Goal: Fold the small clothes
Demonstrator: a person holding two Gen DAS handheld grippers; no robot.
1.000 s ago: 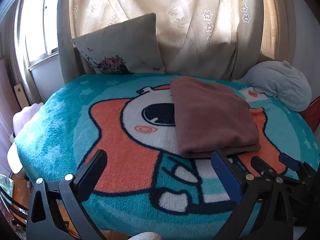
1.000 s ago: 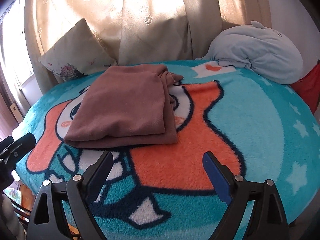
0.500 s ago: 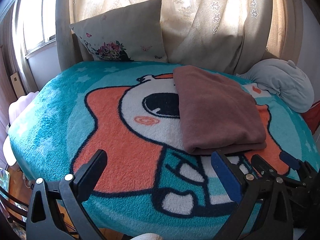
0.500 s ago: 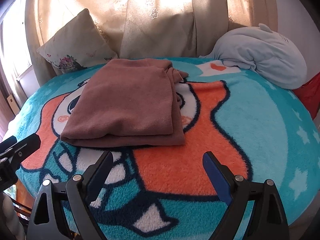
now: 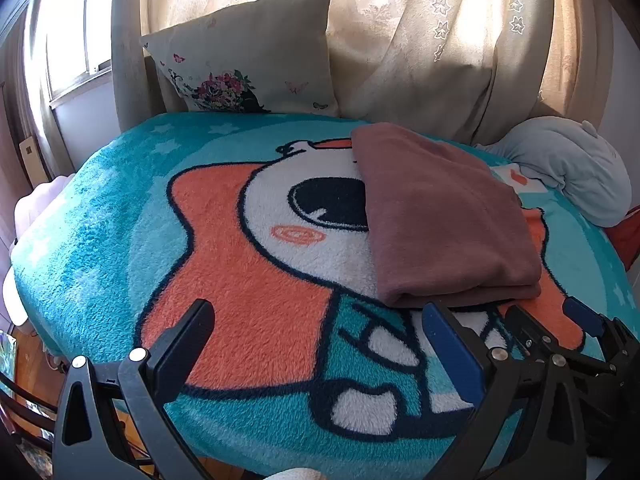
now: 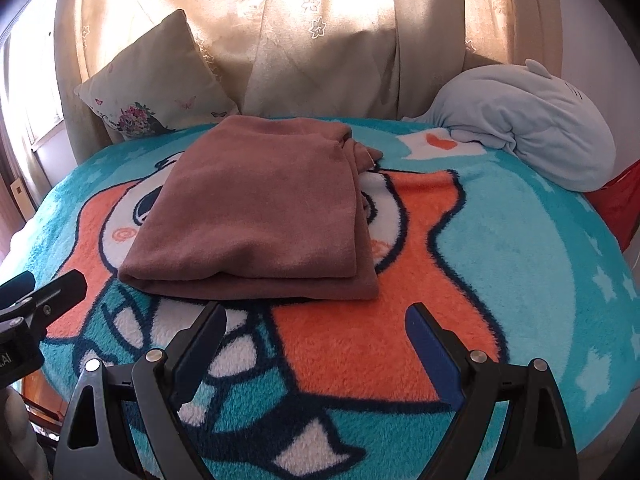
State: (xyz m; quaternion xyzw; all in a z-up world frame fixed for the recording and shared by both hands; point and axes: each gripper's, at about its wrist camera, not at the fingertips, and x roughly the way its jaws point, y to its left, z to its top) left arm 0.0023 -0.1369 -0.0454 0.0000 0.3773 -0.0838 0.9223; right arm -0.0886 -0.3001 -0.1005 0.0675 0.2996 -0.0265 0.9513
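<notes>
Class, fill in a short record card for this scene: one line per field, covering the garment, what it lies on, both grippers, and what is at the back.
garment: brown cloth, folded in layers, lying flat
surface: cartoon blanket, teal and orange
left gripper: open, empty, apart from the cloth
right gripper: open, empty, just short of the cloth's near edge
behind: floral pillow, curtain
far right: pale blue plush
</notes>
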